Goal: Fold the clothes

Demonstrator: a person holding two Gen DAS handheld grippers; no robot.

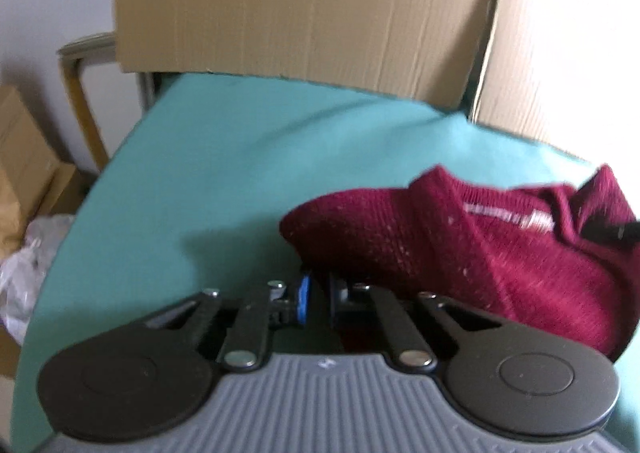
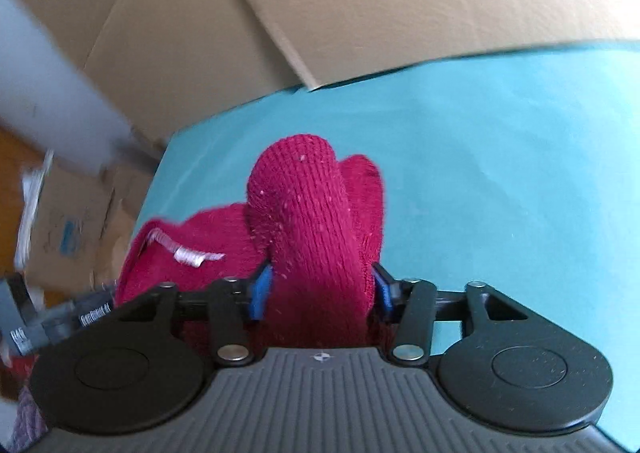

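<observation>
On one teal cloth (image 2: 500,157), two grippers pinch one red sweater (image 2: 316,221).

A teal cloth (image 1: 224,157) covers the work surface. Behind it stand 2 tall brown cardboard panels (image 1: 304,9), meeting at a corner (their creases show plainly). To the left, a pale wall (image 1: 52,1), a wooden chair frame (image 1: 76,81), smaller cardboard boxes (image 1: 24,169) and crumpled clear plastic (image 1: 28,269) are visible.
</observation>
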